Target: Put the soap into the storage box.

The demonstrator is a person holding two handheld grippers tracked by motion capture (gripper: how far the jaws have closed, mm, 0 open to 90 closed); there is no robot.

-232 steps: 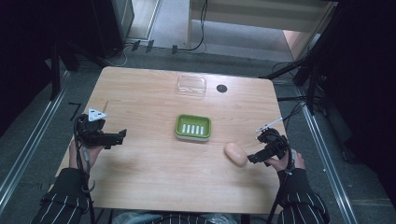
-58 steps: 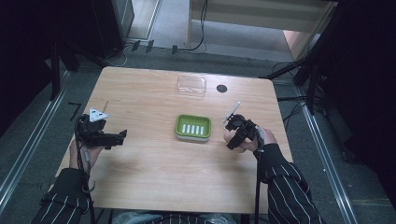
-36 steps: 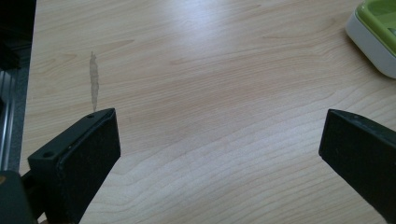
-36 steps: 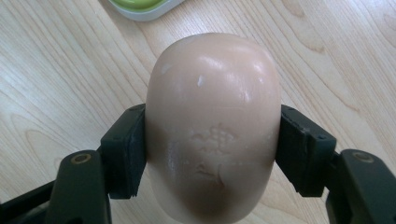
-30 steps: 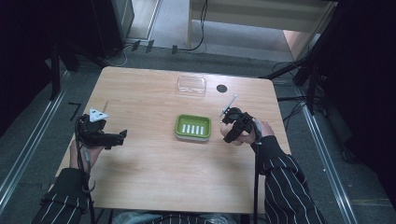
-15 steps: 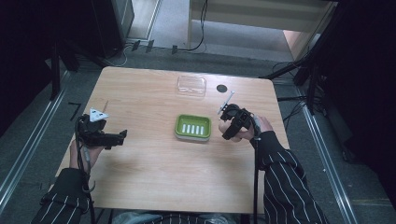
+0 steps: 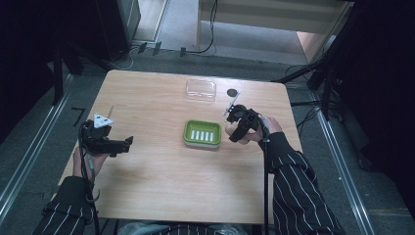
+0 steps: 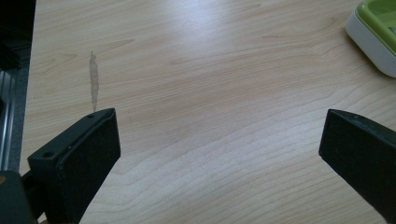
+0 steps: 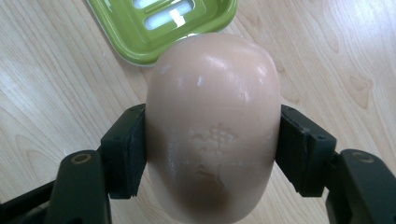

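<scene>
A peach-coloured bar of soap [image 9: 212, 116] is clamped between the jaws of my right gripper [image 9: 212, 149], which is shut on it. The soap [image 7: 229, 129] hangs just right of the green soap dish [image 7: 202, 133] at the middle of the table, with the right gripper [image 7: 238, 130] above the dish's right edge. The dish's corner [image 9: 154, 28] lies just beyond the soap. My left gripper [image 7: 123, 143] rests at the table's left side, open, with bare wood between its jaws [image 8: 219, 154]. A corner of the dish [image 8: 376, 32] appears far off to its right.
A clear plastic lid or box [image 7: 200, 89] lies at the back of the table, and a small black disc [image 7: 232, 92] sits beside it. The wooden table [image 7: 161, 181] has bare room in front. Dark floor and cables surround it.
My right gripper picked up the soap from the table's right side and carried it left toward the green dish. The left gripper has stayed put.
</scene>
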